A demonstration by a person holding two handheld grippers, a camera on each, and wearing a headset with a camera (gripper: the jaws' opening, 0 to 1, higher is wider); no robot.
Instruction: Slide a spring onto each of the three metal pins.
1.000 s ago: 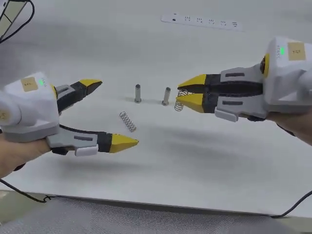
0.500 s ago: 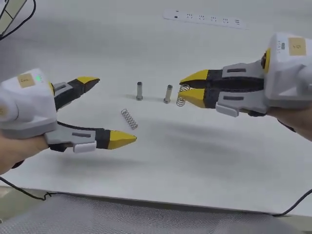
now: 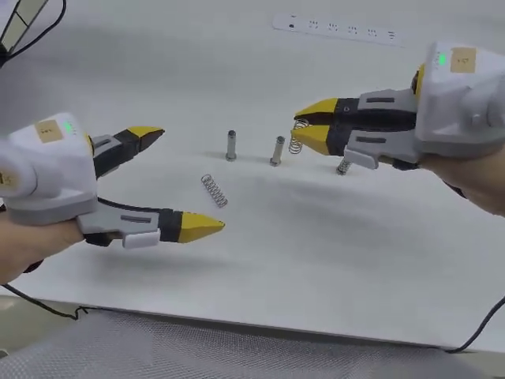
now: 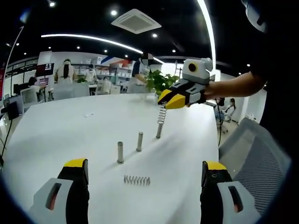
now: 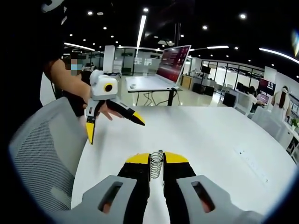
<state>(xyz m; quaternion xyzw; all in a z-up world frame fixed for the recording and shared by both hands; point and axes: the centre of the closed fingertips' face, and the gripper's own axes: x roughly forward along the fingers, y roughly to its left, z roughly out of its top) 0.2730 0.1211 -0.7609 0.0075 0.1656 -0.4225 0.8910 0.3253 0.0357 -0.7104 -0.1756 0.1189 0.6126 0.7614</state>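
Two bare metal pins (image 3: 231, 145) (image 3: 278, 150) stand upright mid-table. A third pin (image 3: 344, 166) peeks out under my right gripper (image 3: 304, 131), which is shut on a hanging spring (image 3: 297, 143) just right of the second pin's top. The right gripper view has that spring (image 5: 156, 168) pinched upright between the yellow tips. A loose spring (image 3: 213, 190) lies flat in front of the pins. My left gripper (image 3: 180, 180) is open, left of it. In the left gripper view, my wide jaws frame the loose spring (image 4: 137, 179), the pins (image 4: 120, 152) and the right gripper (image 4: 170, 99).
A white power strip (image 3: 339, 30) lies at the far edge of the table. A black cable (image 3: 477, 338) hangs over the near right edge, another at the top left. A mesh chair (image 5: 42, 154) stands beside the table.
My right gripper has lifted the spring and drawn it slightly right, away from the second pin's base. The third pin now shows below it. The left gripper has barely moved.
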